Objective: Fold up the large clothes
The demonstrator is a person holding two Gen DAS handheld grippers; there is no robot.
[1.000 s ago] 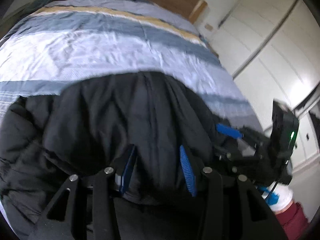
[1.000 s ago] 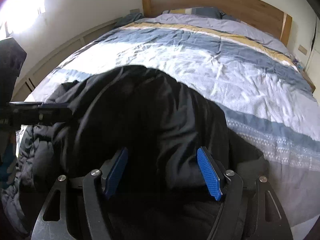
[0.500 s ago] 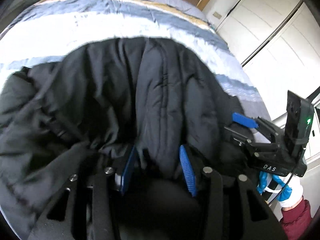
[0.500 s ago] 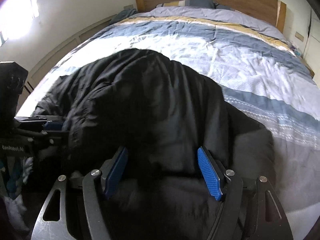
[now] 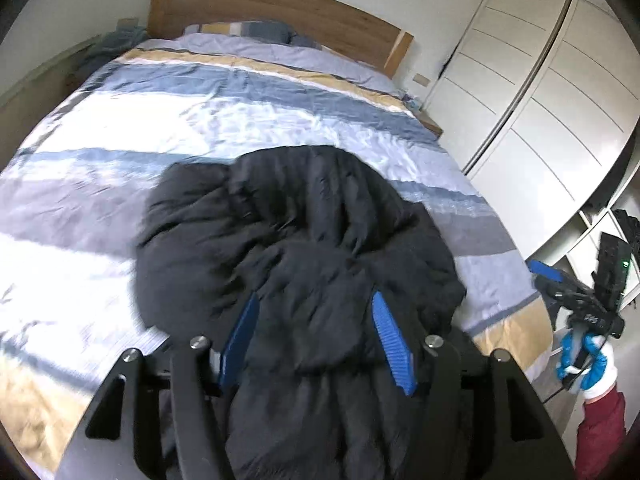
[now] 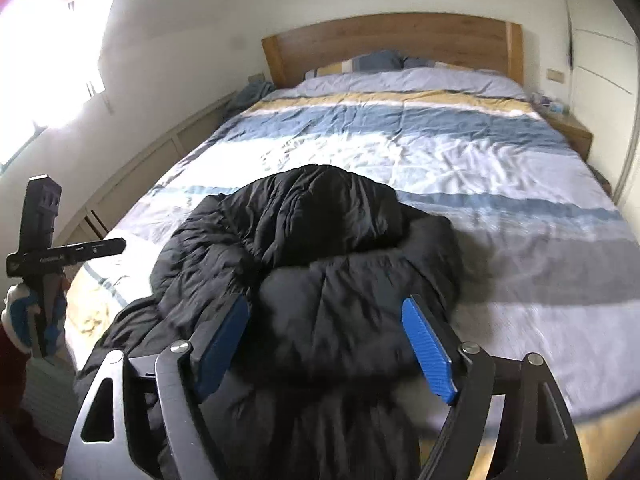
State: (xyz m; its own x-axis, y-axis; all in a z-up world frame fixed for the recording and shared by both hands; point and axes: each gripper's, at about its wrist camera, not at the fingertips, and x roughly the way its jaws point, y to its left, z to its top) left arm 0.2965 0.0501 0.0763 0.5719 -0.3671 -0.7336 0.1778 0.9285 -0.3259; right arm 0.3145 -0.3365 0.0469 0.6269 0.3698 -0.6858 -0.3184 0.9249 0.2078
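Note:
A black puffy jacket (image 5: 300, 240) lies bunched on the striped bed near its foot; it also shows in the right wrist view (image 6: 320, 248). My left gripper (image 5: 316, 340) has its blue pads spread with jacket fabric bulging between them; whether it pinches the fabric is unclear. My right gripper (image 6: 332, 344) is wide open above the jacket's near edge, its pads apart from the fabric. The right gripper also shows at the right edge of the left wrist view (image 5: 576, 300), off the bed. The left gripper shows at the left edge of the right wrist view (image 6: 44, 256).
The bed (image 5: 200, 120) has a blue, white and yellow striped cover and a wooden headboard (image 6: 392, 40). White wardrobe doors (image 5: 540, 100) stand to the right. A low wall panel (image 6: 132, 168) and a bright window run along the left. A nightstand (image 6: 568, 128) sits by the headboard.
Both grippers have drawn back from the jacket toward the foot of the bed. The jacket has dropped into a bunched heap and more of the bed shows.

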